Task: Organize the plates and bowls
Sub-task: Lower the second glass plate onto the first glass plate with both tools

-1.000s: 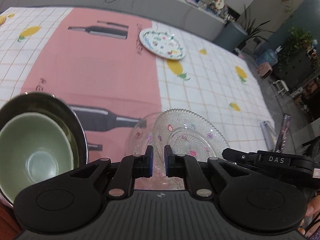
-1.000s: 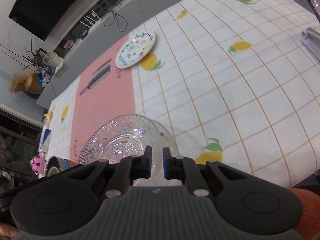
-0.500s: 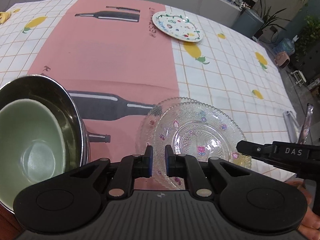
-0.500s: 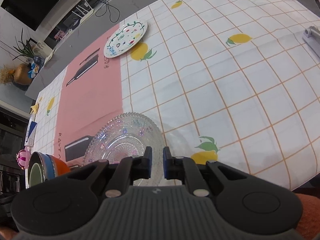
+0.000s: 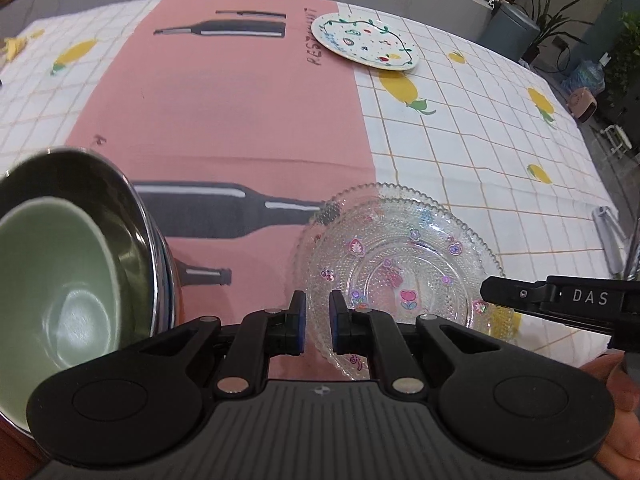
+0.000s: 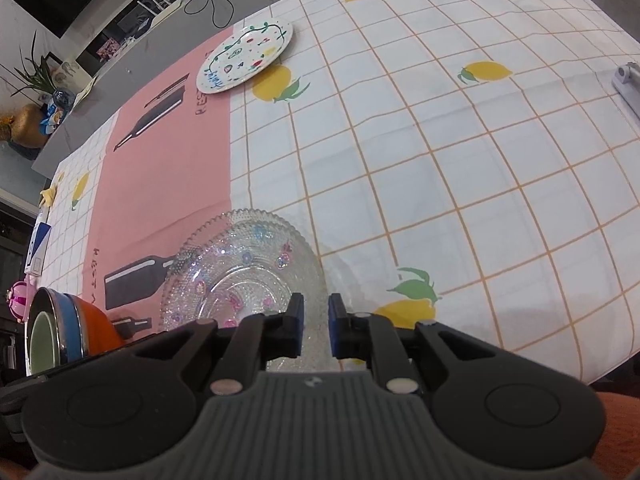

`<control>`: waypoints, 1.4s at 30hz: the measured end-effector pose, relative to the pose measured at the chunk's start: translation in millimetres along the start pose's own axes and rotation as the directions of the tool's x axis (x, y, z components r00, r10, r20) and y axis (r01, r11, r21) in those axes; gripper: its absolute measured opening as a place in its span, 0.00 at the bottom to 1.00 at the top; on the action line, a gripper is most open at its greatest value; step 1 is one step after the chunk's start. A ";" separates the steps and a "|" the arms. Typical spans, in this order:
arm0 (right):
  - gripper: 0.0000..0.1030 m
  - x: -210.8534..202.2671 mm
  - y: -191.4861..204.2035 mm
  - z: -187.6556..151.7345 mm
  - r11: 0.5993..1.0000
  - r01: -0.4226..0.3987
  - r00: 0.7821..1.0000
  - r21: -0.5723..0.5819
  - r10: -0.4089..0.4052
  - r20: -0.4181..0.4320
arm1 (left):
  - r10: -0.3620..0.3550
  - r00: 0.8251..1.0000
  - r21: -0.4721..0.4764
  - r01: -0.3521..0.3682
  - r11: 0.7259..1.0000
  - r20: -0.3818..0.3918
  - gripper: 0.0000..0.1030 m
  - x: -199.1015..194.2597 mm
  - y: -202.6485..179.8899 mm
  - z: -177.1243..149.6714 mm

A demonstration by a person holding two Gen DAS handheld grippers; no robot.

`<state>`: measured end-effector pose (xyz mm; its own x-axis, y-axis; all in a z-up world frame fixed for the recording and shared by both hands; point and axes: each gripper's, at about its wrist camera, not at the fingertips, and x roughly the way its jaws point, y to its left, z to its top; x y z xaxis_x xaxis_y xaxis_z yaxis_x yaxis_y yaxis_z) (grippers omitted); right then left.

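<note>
On the right hand-held gripper (image 5: 496,290), nipping the glass plate (image 5: 400,256) like the left hand-held gripper (image 5: 318,320), reads "DAS".

White letters "DAS" stand on the right gripper (image 5: 576,298), and dark letters reading about "REST", partly covered, run along the pink tablecloth panel (image 5: 224,108) beside the painted plate (image 5: 364,40).

Both wrist views I watched were evenly lit by soft overhead light. Fisheye bowing curved the tablecloth (image 6: 440,160) grid toward the edges. The glass plate (image 5: 400,256) sparkled with small glints, casting a faint shadow. Focus was sharp; room corners were dim.
</note>
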<state>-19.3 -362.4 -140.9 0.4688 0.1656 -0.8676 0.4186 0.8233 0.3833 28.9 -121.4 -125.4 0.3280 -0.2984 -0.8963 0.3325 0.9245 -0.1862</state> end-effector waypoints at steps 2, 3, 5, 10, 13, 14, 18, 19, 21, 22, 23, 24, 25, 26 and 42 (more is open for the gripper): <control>0.12 1.2 0.5 0.1 1.000 -0.006 1.000 0.000 0.006 0.001 | 0.013 1.000 0.004 -0.013 1.000 0.011 0.12 -0.8 -0.8 1.0; 0.12 1.6 0.7 0.2 1.000 -0.008 1.000 -0.001 0.009 0.005 | 0.017 1.000 0.004 -0.017 1.000 0.017 0.12 -1.3 -1.0 1.7; 0.14 1.7 2.2 -0.6 1.000 -0.012 1.000 -0.004 0.012 0.017 | 0.024 0.999 0.002 -0.024 1.000 0.024 0.12 -0.8 -1.9 3.7; 0.17 6.9 7.7 -0.6 1.000 0.005 1.000 -0.025 -0.005 0.018 | 0.047 0.999 0.018 -0.048 0.999 0.023 0.12 2.0 -4.7 4.1; 0.17 6.6 8.2 -0.9 1.000 0.006 1.000 -0.029 -0.006 0.021 | 0.048 0.999 0.020 -0.049 0.999 0.025 0.12 2.1 -4.5 3.9; 0.17 6.6 8.3 -0.9 1.000 0.007 1.000 -0.029 -0.006 0.022 | 0.049 0.998 0.018 -0.050 0.999 0.026 0.12 2.2 -4.5 4.2; 0.27 8.2 10.0 -1.8 0.999 -0.002 1.000 -0.032 0.002 0.009 | 0.051 0.998 0.017 -0.051 0.999 0.028 0.12 2.6 -4.9 5.2; 0.27 9.2 9.7 -1.7 1.000 0.001 1.000 -0.028 -0.001 0.004 | 0.051 0.998 0.018 -0.051 0.999 0.028 0.12 2.6 -4.8 5.1; 0.31 9.3 8.5 -1.2 1.000 -0.010 1.000 -0.020 0.010 0.003 | 0.039 0.998 0.020 -0.040 0.999 0.044 0.12 0.2 -4.5 5.3; 0.32 8.3 7.7 -1.1 1.000 -0.023 1.000 -0.015 0.023 0.007 | 0.027 0.998 0.025 -0.029 0.999 0.058 0.12 -2.2 -4.2 6.0; 0.34 7.5 7.2 -1.4 0.999 -0.030 1.000 -0.010 0.030 0.009 | 0.021 0.997 0.029 -0.023 0.999 0.068 0.12 -4.4 -4.8 7.6; 0.34 7.1 6.7 -1.6 0.999 -0.033 0.999 -0.005 0.033 0.009 | 0.021 0.997 0.034 -0.024 0.999 0.079 0.12 -6.5 -5.8 9.7; 0.34 6.6 6.3 -2.0 0.999 -0.033 0.999 -0.001 0.033 0.011 | 0.026 0.995 0.043 -0.030 0.999 0.092 0.12 -8.4 -6.7 11.5; 0.34 5.8 5.8 -2.6 0.999 -0.035 0.999 0.003 0.035 0.014 | 0.033 0.994 0.057 -0.039 0.998 0.104 0.13 -9.7 -8.2 13.8; 0.07 7.0 5.7 -7.1 1.000 0.014 1.000 0.001 -0.014 0.011 | 0.166 0.986 0.229 -0.167 0.959 0.022 0.26 25.7 -27.1 28.2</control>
<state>-19.2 -352.7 -147.1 0.4713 0.1487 -0.8694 0.4256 0.8250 0.3718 53.2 -160.8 -132.0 0.3980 -0.1457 -0.9057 0.4664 0.8823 0.0630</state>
